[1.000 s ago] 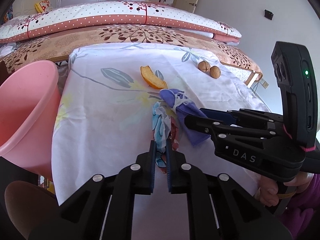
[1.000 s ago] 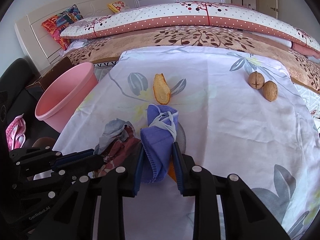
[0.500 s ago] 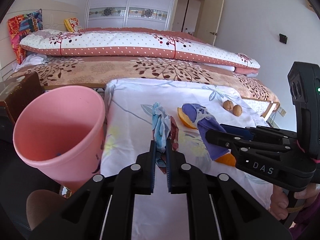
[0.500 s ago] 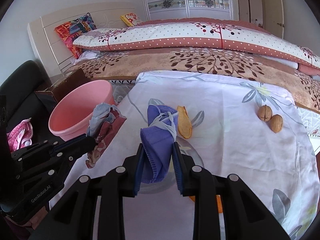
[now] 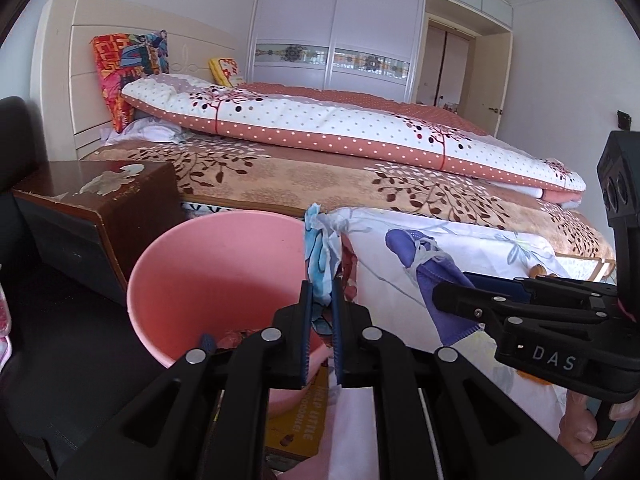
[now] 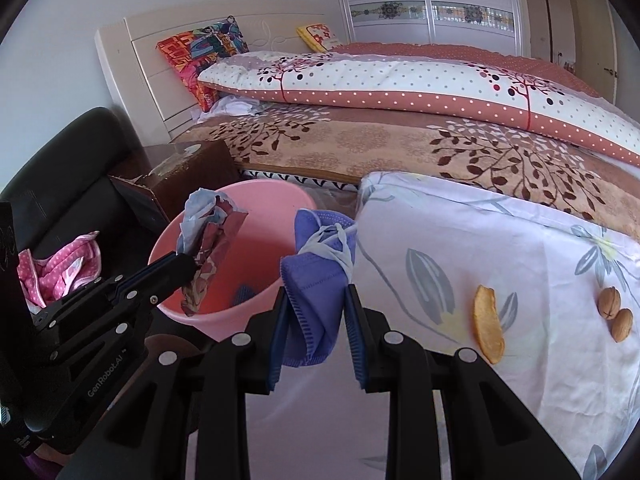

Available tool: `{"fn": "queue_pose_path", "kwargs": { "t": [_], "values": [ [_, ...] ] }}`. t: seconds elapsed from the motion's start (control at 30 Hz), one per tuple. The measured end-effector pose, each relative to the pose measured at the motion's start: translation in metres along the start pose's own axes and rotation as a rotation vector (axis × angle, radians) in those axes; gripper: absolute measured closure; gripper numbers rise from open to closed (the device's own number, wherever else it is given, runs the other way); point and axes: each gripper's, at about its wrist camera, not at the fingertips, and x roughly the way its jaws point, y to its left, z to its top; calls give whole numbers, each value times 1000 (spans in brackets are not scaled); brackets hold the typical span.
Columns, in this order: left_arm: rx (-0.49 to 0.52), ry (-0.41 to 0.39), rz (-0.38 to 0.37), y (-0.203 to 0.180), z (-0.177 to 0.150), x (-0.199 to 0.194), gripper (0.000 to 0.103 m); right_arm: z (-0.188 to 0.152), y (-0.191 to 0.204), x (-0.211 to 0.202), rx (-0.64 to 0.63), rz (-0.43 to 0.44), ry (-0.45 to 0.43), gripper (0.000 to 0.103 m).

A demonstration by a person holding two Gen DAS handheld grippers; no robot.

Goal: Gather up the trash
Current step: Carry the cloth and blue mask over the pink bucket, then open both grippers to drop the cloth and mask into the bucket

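My left gripper (image 5: 321, 292) is shut on a crumpled blue-and-red wrapper (image 5: 320, 248), holding it up at the near right rim of the pink bin (image 5: 208, 264). In the right wrist view the same wrapper (image 6: 210, 236) hangs over the bin's mouth (image 6: 224, 280) from the left gripper (image 6: 188, 266). My right gripper (image 6: 316, 308) is shut on a purple face mask (image 6: 316, 280) with white ear loops, raised beside the bin's right edge. An orange peel (image 6: 488, 330) and two walnuts (image 6: 616, 314) lie on the flowered sheet (image 6: 500, 248).
A dark wooden bedside cabinet (image 5: 96, 208) stands behind the bin, and a black chair with a pink dotted cloth (image 6: 56, 268) is at the left. The bed with folded quilts (image 5: 340, 132) runs across the back. A yellow printed box (image 5: 300, 416) sits under the bin.
Both grippers rose off the sheet and swung left toward the bin, carrying the wrapper and the mask. The bin now fills the lower middle of both views.
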Motion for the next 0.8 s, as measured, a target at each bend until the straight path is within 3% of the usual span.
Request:
{"fn": "queue_pose_path", "kwargs": {
  "t": [0.53, 0.8],
  "values": [
    [-92, 27, 224, 71, 3, 23, 95, 38, 67, 87, -137, 77, 86, 76],
    [-138, 33, 262, 90, 7, 30, 95, 38, 73, 119, -141, 94, 154, 76]
  ]
}}
